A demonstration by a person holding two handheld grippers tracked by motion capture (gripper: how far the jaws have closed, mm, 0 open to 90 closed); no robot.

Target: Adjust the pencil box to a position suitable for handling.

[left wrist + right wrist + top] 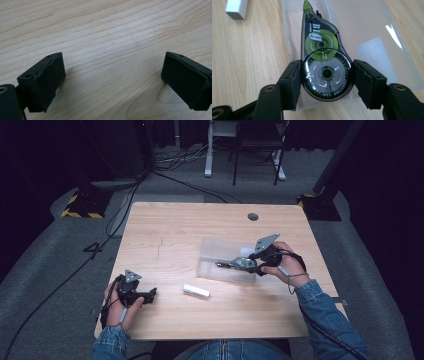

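Right now the right gripper [327,77] is clamped on a correction tape dispenser [324,62] — its two black jaws press against either side of the dispenser's round, dark rear wheel, and the green nose points straight away from the hand. In the high view the same gripper [248,265] sits toward the table's right edge, about midway between the near and far edges, with the dispenser [235,263] held over a clear plastic tray [220,251] that lies flat on the wooden table [170,225]. Whether the dispenser touches the tray floor or hangs just above it I cannot tell. A small white block [196,291] lies on the bare wood between the tray and the near edge, apart from both grippers; its corner also shows in the right gripper view [236,9], beside the tray's edge. Over by the near left corner, the left gripper [150,295] rests low on the table, jaws spread wide with nothing but wood grain between them [112,75].
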